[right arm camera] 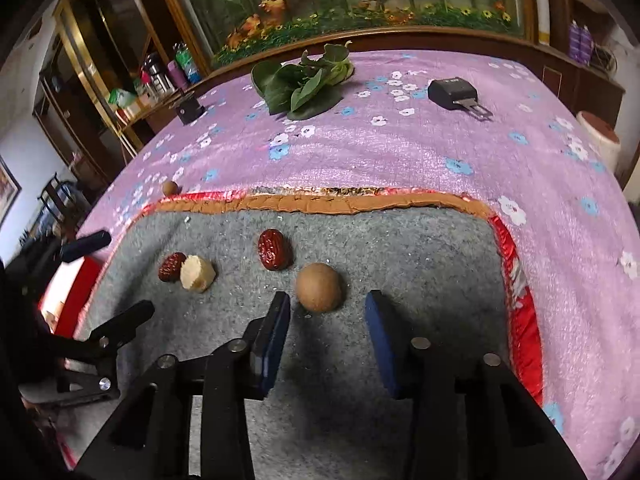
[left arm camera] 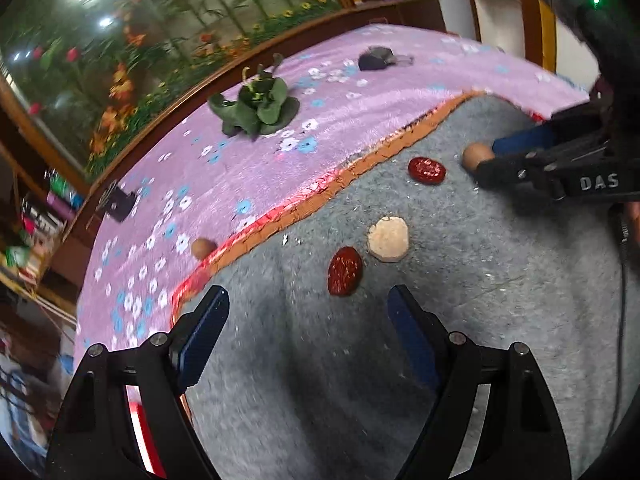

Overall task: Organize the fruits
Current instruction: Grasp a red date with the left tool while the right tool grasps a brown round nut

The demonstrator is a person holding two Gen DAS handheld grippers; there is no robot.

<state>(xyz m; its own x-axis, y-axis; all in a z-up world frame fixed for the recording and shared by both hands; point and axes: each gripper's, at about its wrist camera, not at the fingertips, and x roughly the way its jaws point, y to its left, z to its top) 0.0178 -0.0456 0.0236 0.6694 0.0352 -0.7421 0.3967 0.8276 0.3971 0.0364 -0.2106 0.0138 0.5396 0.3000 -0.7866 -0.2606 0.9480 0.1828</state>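
- Left wrist view: the left gripper [left arm camera: 308, 320] hangs wide open over the grey felt mat [left arm camera: 320, 380], holding nothing.
- The near red jujube [left arm camera: 345, 271] lies just ahead of it, slightly right of the midline between the fingertips. Its long axis runs roughly up the picture with a slight rightward lean, so close to along the fingers. A pale chunk [left arm camera: 388, 239] lies just beyond it to the right.
- A second jujube [left arm camera: 427, 170] lies farther off, long axis crosswise.
- Right wrist view: the right gripper [right arm camera: 326, 306] stands partly open and empty; no pad touches anything.
- The round brown longan [right arm camera: 319, 287] sits on the mat at the fingertips, nearer the left finger; being round, it has no long axis.
- Judgement: the right hand is nearer its fruit than the left.
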